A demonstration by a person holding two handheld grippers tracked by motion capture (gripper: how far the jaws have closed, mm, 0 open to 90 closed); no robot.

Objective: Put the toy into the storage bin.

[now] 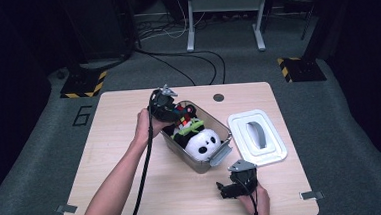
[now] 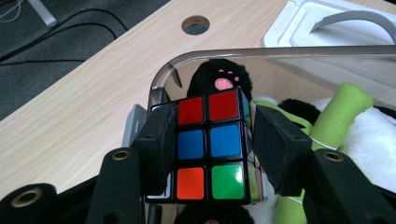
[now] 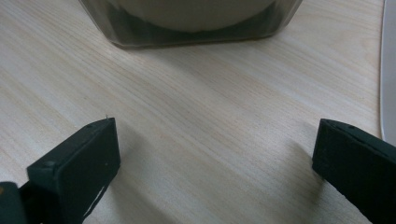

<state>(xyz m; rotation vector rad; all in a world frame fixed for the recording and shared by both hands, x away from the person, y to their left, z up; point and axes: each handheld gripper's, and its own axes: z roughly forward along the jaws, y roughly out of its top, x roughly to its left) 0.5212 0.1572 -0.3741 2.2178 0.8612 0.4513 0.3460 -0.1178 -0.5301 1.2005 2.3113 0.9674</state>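
A colour puzzle cube with red, blue, orange and green squares sits between the black pads of my left gripper, which is shut on its two sides. The cube hangs over the far-left end of a clear plastic bin, just above a black plush paw with a pink pad. In the high view the left gripper and the cube are at the bin's far end. My right gripper rests open on the wooden table with nothing between its jaws, near the front edge.
A panda plush and a green toy lie in the bin. The bin's white lid with a grey handle lies to its right. A round cable hole is in the table's far edge. The bin's near wall stands ahead of the right gripper.
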